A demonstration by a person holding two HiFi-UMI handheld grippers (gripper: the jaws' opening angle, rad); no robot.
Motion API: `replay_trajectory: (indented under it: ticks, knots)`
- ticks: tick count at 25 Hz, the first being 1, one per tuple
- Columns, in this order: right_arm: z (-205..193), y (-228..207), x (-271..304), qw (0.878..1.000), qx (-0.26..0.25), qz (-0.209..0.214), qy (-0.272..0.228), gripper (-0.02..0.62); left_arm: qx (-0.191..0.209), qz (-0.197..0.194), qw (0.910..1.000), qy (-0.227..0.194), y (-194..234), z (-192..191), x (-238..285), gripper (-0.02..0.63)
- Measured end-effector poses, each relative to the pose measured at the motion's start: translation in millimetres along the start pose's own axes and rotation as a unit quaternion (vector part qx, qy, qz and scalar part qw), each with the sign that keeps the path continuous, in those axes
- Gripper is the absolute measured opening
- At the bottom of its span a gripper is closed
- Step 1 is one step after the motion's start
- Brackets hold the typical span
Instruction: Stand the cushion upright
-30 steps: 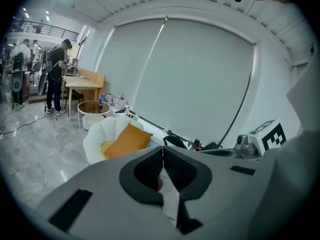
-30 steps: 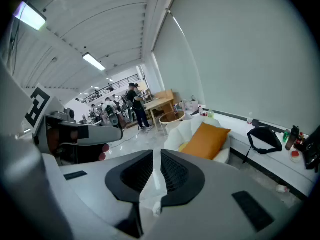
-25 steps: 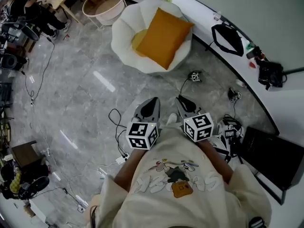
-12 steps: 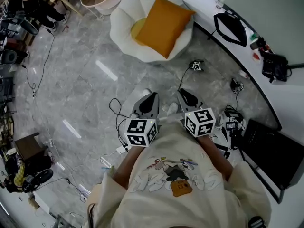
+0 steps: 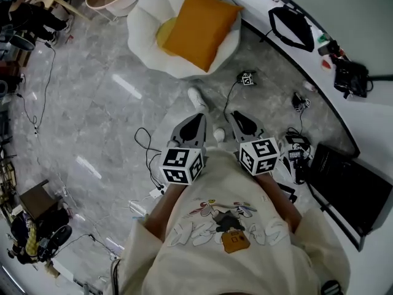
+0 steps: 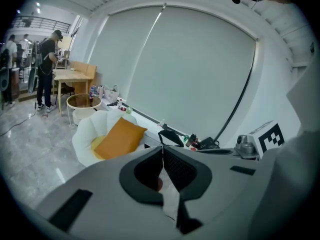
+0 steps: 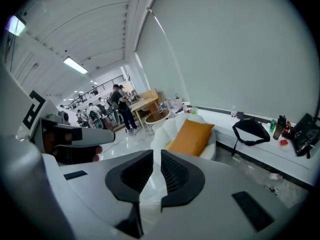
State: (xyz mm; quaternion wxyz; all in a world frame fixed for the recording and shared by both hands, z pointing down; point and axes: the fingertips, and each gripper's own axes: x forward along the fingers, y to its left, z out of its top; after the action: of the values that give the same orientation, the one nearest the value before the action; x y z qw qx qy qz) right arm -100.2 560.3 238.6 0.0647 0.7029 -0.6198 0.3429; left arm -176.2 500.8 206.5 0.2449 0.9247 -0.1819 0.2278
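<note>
Two tools under my control, the left gripper [image 6: 162, 151] and the right gripper [image 7: 156, 156], hold ribbed black jaws together, empty. A plump, square orange cushion [image 5: 199, 28] lies tilted in the white petal-shaped chair [image 5: 142, 18].

The right gripper [image 7: 156, 153] has its dark ribbed jaws drawn almost together, with only a narrow slit between them and nothing in it. Beyond them, well apart, an orange cushion [image 7: 192, 137] leans tilted in a white petal-shaped chair [image 7: 161, 136]. To its right, a black bag [image 7: 251, 129] lies on a long white ledge [image 7: 219, 116] under the roller blind.
</note>
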Motion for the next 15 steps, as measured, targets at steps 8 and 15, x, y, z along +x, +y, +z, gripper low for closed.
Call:
replay_trajectory:
  ticks: [8,15]
  knots:
    - [79.4,-33.8,78.9,1.000,-0.001,-0.024,0.009,0.064,-0.002,-0.022,0.9997,-0.006,51.0,87.3,75.9,0.012]
    - [150.6,-56.5,156.1,0.999,0.004,-0.048,0.012,0.064,-0.007,-0.015,0.9999,-0.003,130.8,155.9,122.4,0.012]
